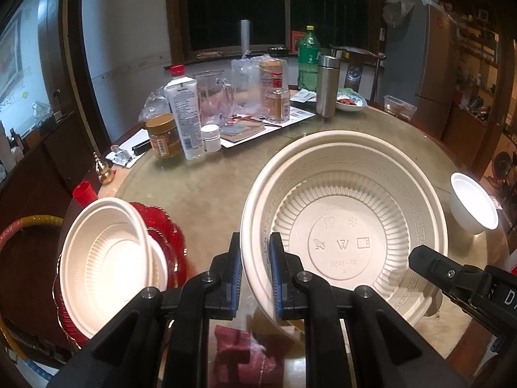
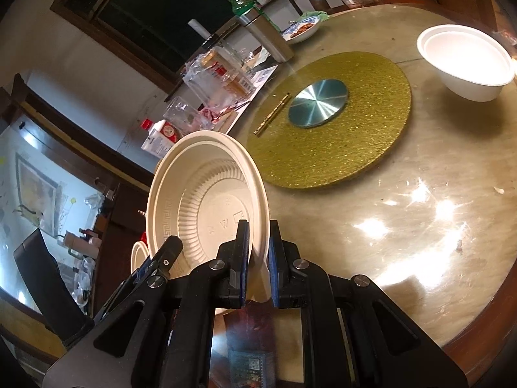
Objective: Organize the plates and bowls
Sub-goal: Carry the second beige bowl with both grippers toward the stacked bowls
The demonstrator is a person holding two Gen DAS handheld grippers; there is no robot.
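Observation:
A large cream bowl (image 1: pixel 342 226), ribbed inside with a key-pattern band and a double rim, hangs tilted above the table. My left gripper (image 1: pixel 255 242) is shut on its left rim, one pad inside and one outside. My right gripper (image 2: pixel 258 232) is shut on the opposite rim of the same bowl (image 2: pixel 206 200). In each wrist view the other gripper's black tip shows at the bowl's edge: right gripper (image 1: pixel 420 257), left gripper (image 2: pixel 171 245). White bowls (image 1: pixel 106 258) sit stacked on red plates (image 1: pixel 168 229) at the left. A small white bowl (image 1: pixel 473 203) (image 2: pixel 465 61) stands at the right.
Bottles, jars, a glass jug (image 1: pixel 213 97), a steel flask (image 1: pixel 326 85) and a dish of food (image 1: pixel 350 102) crowd the table's far side. A gold round mat (image 2: pixel 339 148) with a metal disc (image 2: pixel 318 103) lies mid-table. The round table (image 2: pixel 420 226) ends at a dark wooden edge close by.

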